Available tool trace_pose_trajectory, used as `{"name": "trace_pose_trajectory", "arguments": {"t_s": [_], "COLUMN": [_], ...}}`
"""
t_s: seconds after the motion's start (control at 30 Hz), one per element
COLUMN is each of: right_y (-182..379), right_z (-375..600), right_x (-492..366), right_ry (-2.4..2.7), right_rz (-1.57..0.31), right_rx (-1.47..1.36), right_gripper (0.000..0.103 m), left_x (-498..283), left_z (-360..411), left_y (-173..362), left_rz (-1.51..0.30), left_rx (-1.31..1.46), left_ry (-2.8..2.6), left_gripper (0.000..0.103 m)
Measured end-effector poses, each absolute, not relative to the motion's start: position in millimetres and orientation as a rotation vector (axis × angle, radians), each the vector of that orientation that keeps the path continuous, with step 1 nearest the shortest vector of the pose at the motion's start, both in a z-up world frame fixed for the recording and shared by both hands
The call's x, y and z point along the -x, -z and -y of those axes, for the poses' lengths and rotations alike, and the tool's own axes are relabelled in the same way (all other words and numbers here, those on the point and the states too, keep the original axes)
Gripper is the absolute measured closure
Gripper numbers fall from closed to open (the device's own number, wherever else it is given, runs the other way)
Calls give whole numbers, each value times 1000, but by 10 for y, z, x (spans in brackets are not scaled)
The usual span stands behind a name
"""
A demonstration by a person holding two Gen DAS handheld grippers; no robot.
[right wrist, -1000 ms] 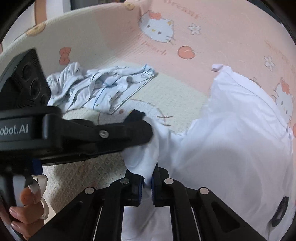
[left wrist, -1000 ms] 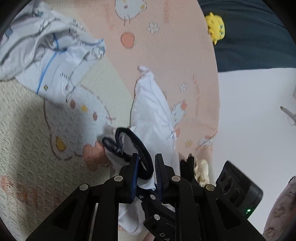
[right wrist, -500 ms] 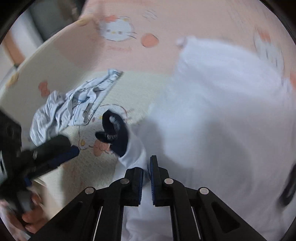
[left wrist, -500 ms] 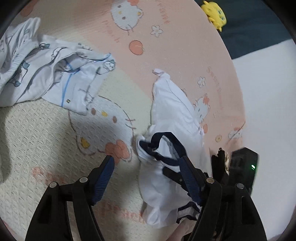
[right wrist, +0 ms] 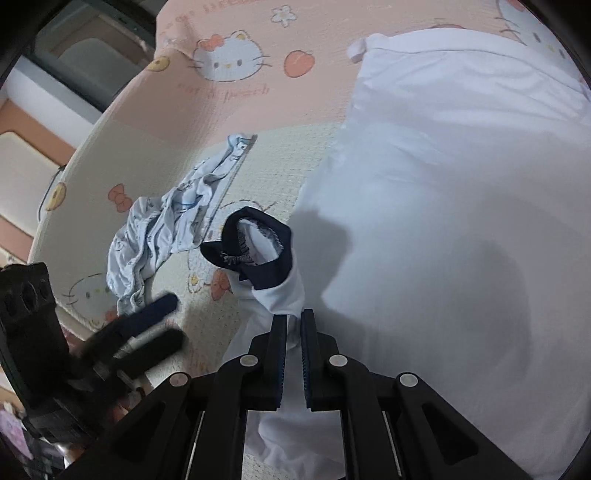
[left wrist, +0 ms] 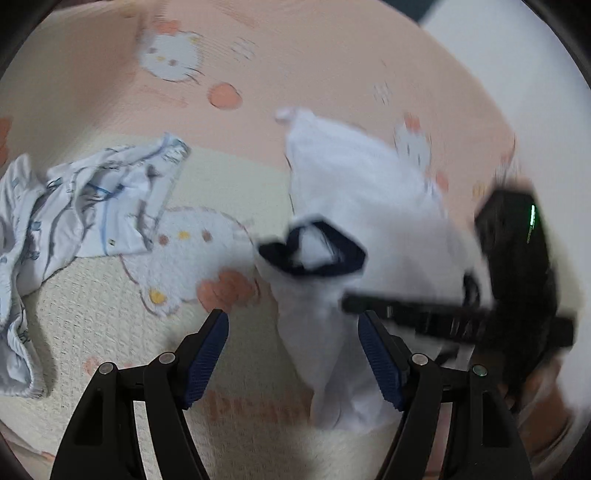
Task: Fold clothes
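We see a white shirt with a navy-trimmed sleeve (right wrist: 424,192) spread on a pink cartoon-print mat (right wrist: 303,33). Our right gripper (right wrist: 293,332) is clamped on the sleeve; our left gripper (left wrist: 293,354) gapes empty, having just opened. Next, we likely fold that sleeve inward.

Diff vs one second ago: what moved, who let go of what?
The left tool let go of the white shirt's navy-trimmed sleeve; its jaws have just been opening, now wide, with cloth lying loose between them. The shirt swung and spread wider over the mat. The right tool stays shut on the white shirt. The patterned garment lies untouched.
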State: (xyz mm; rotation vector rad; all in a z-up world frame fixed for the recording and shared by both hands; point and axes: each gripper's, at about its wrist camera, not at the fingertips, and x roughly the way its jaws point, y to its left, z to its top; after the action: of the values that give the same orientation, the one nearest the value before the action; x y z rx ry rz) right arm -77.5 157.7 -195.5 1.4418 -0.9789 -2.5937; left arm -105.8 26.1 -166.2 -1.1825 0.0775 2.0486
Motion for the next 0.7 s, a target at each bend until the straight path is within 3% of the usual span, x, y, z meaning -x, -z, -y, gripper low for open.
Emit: {"name": "trace_pose_trajectory", "arguments": {"t_s": [0.13,0.23,0.33,0.37,0.4,0.5,0.7], "right_y": [1925,1905,1875,1859,1845,1816,1803], "right_z": [-1557,-1530,-1521,-1500,-1487,-1439,-1226], "right_x": [765,779,821,838,854,920,1160], "right_ry": [2572,2552,2557,2562,2566,2571,2647], "right_rz": [1002,1004,982,961,946,896,635], "right_rx": [-1434,-1439,-1433,-1431,-1428,-1430,-1483], "right_gripper": [96,86,76,71,65,56,55], "left_x": [935,900,933,945,956,936,938], "left_z": [-402,-450,-454,-449,-444,-471,-482], "left_y": [1788,1896,1946,1936,1933,1962,1954], "left_rz": [-207,-293,-304,-276,-245,-262,-264], "left_rx": [1197,1208,1213,1213,1216,1202,1202], "left_ry": [-2023,-2047,-2106,-2095,-2077,-2056,-2055], "left_gripper": [32,32,50,63,68,70,70]}}
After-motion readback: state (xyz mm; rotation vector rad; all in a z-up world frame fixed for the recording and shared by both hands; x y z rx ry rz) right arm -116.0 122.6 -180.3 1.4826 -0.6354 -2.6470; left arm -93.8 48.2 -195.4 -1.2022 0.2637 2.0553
